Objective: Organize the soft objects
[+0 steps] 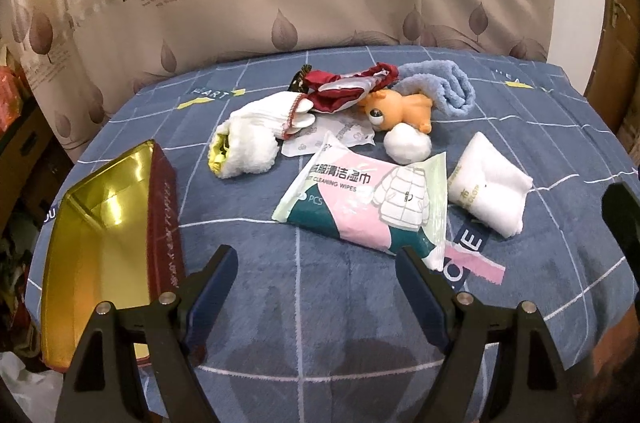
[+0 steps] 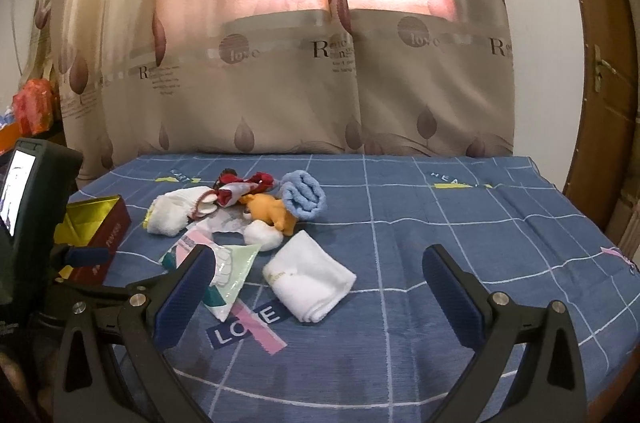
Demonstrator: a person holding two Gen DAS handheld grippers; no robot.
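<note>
Blue checked bedspread; wipes pack lengthwise toward left claw; both claws wide, empty

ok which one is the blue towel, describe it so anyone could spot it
Start at the blue checked cloth and find the pile at its far side. The blue towel sits at the pile's right end, behind the orange toy: the only light-blue, fluffy rolled item.

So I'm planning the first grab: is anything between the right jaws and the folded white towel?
Nothing visible. The right gripper is open, with only bare blue bedspread before the folded white towel. The wipes pack lies to its left.
</note>
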